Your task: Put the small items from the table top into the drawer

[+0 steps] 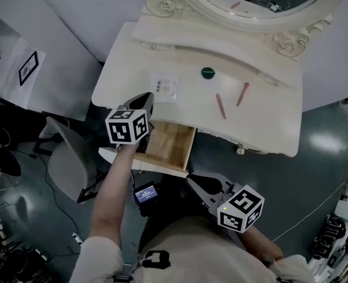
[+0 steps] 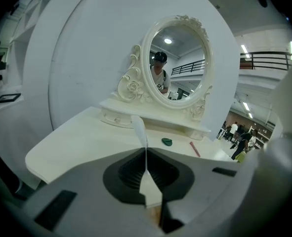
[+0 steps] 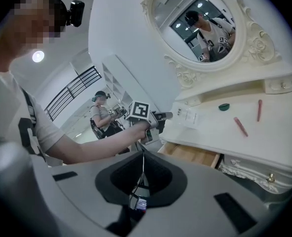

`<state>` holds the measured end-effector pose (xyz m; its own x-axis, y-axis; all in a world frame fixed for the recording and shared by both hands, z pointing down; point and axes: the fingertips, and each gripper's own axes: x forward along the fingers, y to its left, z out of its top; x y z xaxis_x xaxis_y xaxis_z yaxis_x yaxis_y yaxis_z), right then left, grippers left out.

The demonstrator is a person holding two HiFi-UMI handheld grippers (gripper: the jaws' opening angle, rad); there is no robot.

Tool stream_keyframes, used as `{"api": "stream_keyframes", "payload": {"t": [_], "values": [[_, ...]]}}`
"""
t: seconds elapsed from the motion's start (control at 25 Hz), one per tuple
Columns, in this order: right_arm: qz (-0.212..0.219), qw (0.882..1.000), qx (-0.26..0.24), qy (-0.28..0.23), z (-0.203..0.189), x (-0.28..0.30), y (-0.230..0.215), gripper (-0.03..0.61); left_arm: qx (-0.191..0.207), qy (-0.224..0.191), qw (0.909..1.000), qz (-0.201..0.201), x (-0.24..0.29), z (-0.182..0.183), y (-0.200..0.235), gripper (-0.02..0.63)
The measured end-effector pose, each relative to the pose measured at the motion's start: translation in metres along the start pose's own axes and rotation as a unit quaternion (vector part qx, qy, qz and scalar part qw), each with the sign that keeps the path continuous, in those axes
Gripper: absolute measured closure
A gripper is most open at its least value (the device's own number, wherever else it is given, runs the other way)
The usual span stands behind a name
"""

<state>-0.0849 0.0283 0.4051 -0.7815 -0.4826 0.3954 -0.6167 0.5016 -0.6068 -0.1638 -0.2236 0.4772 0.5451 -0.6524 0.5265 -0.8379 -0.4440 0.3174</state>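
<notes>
— What does the person wear?
— A pale short-sleeved T-shirt (image 1: 188, 246) with a black strap (image 1: 156, 258).
— And the grippers?
— The left gripper (image 1: 148, 97) and right gripper (image 1: 193, 179) are grey, each bearing a white cube (image 1: 127, 125) with black square markers.

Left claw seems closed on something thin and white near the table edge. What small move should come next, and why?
Probably draw the left claw back and down over the open drawer, then release. Its jaws are shut on the thin white packet, which appears lifted off the table top, and the drawer stands open just beneath the table's front edge.
</notes>
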Motion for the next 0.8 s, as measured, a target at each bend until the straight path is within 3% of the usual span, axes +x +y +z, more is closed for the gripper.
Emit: {"api": "stream_keyframes", "payload": {"t": [0.28,0.6,0.8], "values": [[0.015,1.0,-0.023,0.001,0.001,-0.009,0.011,0.551,-0.009,-0.019,0.9998,0.003,-0.025,0.004,-0.01,0.554],[0.041,0.998,-0.041,0.0,-0.005,-0.017,0.029,0.551,-0.045,-0.038,0.9983,-0.001,-0.056,-0.007,-0.027,0.554],[0.055,0.997,-0.052,0.006,-0.008,-0.025,0.037,0.551,-0.039,-0.038,0.9985,0.004,-0.073,-0.013,-0.045,0.554]]}}
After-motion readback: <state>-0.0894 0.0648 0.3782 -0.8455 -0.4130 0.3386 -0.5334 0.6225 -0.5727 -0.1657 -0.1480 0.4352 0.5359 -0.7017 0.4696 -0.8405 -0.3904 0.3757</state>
